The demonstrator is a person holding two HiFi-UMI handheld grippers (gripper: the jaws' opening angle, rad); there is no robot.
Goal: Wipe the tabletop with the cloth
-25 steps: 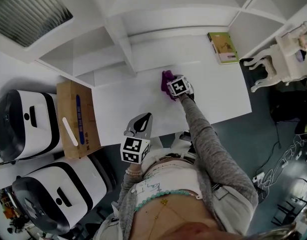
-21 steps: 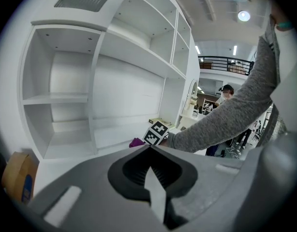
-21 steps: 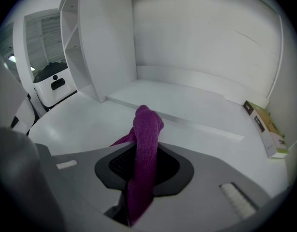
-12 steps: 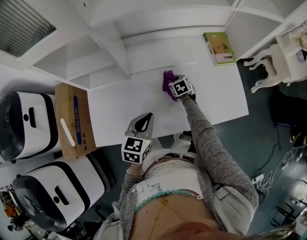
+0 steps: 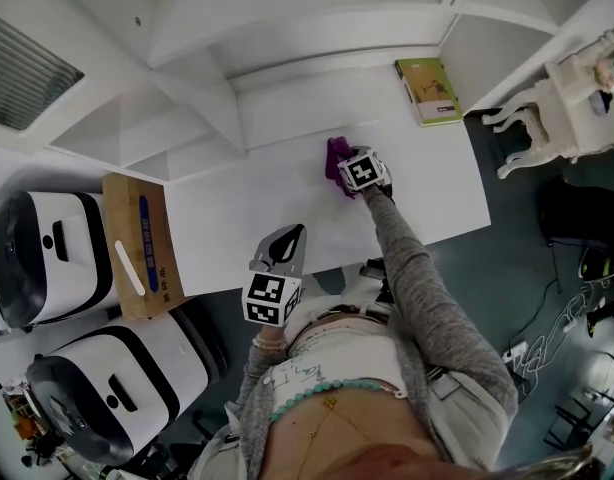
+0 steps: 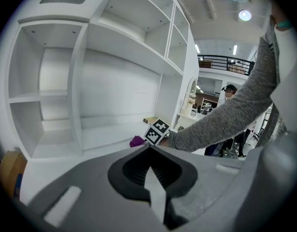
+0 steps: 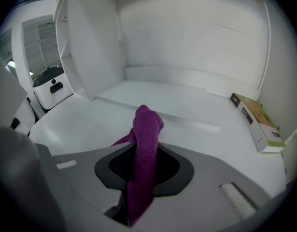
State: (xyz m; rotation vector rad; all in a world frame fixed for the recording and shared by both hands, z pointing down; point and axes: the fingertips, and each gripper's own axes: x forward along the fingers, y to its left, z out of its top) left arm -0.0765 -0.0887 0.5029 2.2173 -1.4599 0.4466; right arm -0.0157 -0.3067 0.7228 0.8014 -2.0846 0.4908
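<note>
Currently the right gripper [image 5: 344,172] is pinching the purple cloth [image 7: 146,138]. The fabric runs up out of the closed fingers [image 7: 189,197], stands in a bunch just ahead of the fingertips, and a loose flap hangs off to their left. In the head view that bunch sits at the tips, over the middle of the white tabletop [image 5: 249,200]. Whether the fabric presses flat on the surface I cannot tell from either view. Further ahead of the right fingers and off to their right, a green-covered book [image 7: 257,123] lies flat near the back right corner of the tabletop, well apart from the cloth. Straight ahead of them the tabletop runs under the white shelves [image 7: 90,47]. The grey sleeve [image 5: 412,268] reaches from the body out to this gripper. The left gripper [image 6: 151,180] has its fingers pressed together with nothing between them. It is held back at the near edge of the tabletop, close to the body and well behind the cloth, and the marker cube and sleeve of the other arm show beyond its tips. To the left of the left fingers, off the tabletop, a cardboard box [image 5: 139,245] stands between the table edge and two white machines [image 5: 47,258].
</note>
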